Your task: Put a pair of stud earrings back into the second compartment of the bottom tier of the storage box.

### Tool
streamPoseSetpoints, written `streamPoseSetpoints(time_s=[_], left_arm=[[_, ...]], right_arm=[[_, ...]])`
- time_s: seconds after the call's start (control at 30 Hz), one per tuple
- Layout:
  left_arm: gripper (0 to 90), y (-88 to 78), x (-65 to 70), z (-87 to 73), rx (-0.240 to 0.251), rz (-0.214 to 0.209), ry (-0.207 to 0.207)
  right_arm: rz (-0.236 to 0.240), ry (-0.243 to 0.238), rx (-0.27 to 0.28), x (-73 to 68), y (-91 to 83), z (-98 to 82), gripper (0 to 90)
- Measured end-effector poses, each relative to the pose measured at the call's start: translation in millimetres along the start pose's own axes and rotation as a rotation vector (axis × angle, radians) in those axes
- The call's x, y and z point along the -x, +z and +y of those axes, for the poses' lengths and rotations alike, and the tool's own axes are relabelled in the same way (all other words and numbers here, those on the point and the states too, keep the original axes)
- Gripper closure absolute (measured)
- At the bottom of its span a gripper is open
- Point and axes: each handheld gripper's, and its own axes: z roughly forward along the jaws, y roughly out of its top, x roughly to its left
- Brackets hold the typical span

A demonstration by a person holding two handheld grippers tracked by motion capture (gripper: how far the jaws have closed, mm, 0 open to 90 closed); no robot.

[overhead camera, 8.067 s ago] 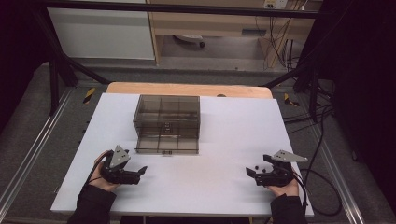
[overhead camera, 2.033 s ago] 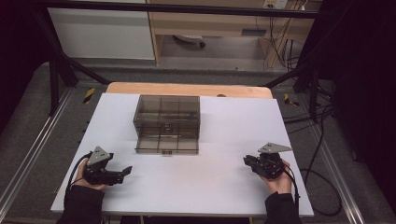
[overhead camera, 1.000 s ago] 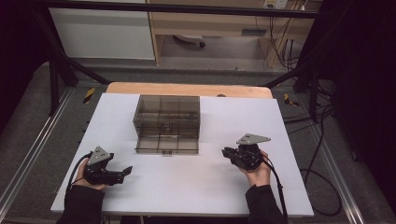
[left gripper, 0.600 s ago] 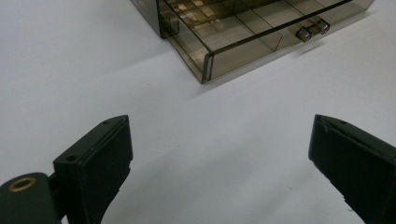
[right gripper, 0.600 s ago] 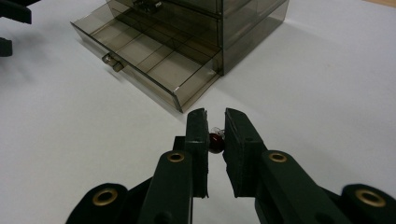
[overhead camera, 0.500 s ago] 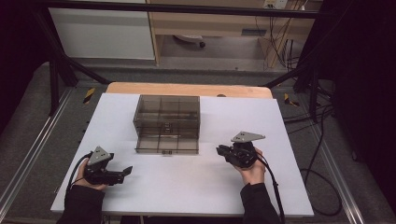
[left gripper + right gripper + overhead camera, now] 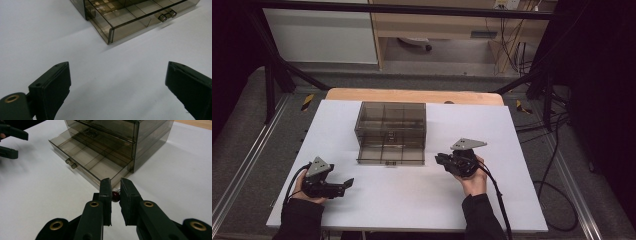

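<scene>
High view: a white table (image 7: 522,150) with a wooden strip along its far edge, broad bare surface on the left, the right and along the near side. Smoked transparent drawer cabinet (image 7: 391,131) stands at the middle of the far half, well in from both side edges; its lowest drawer (image 7: 82,160) is pulled out toward the person, partitioned inside, with a small knob at the front. Left gripper (image 7: 343,185) rests low near the front left corner, jaws wide apart with nothing between them, clear tabletop between it and the drawer. Right gripper (image 7: 115,195) hovers just beside the drawer's right front corner, jaws drawn narrow on a small dark red bead (image 7: 115,195).
</scene>
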Motion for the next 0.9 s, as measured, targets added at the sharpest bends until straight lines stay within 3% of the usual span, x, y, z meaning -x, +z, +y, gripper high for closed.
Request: streamPoseSetpoints(time_s=[0.9], left_arm=[[6.6,-0.2,0.0,-0.1,0.001,-0.004,0.002]], right_arm=[[0.065,-0.041,0.012,-32.5,39.4,25.1,80.3]])
